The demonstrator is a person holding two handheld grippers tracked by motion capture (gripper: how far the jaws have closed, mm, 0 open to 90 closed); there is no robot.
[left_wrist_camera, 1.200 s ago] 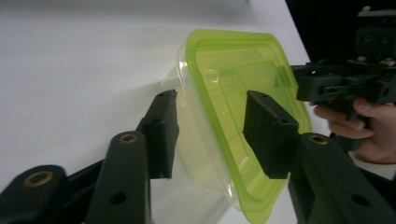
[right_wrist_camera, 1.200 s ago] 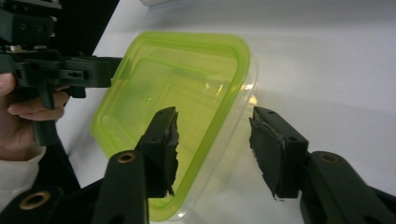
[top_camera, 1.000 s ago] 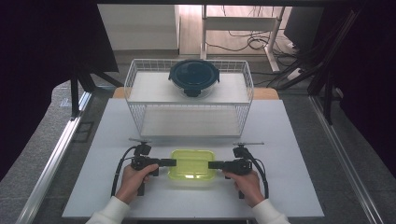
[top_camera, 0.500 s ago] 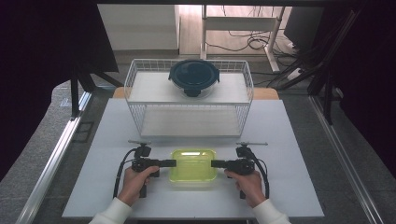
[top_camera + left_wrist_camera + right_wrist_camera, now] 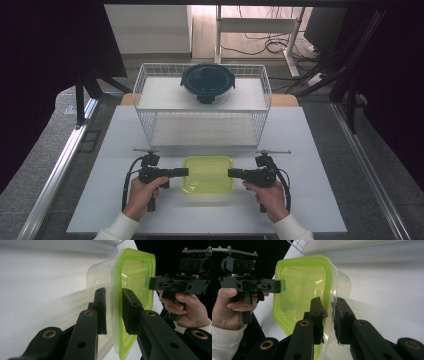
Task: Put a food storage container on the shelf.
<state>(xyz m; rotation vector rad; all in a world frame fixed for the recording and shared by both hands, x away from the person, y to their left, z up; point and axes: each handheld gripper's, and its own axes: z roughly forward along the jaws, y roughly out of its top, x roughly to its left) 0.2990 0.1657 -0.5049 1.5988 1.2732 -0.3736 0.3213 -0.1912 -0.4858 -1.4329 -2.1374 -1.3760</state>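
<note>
White table [image 5: 310,150] under me: green-lidded container [image 5: 208,174] sits before the wire rack [image 5: 150,95]. My left gripper [image 5: 184,172] and right gripper [image 5: 233,173] each straddle its rim, jaws spread.

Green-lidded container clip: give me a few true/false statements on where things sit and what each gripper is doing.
1. The green-lidded container sits between the left gripper and the right gripper. True.
2. Each gripper's jaws straddle the container's rim. True.
3. The dark round container is on the wire rack's lower shelf. False: it is on the upper shelf.
4. The green lid is off, lying beside its tub. False: it is on the tub.
</note>
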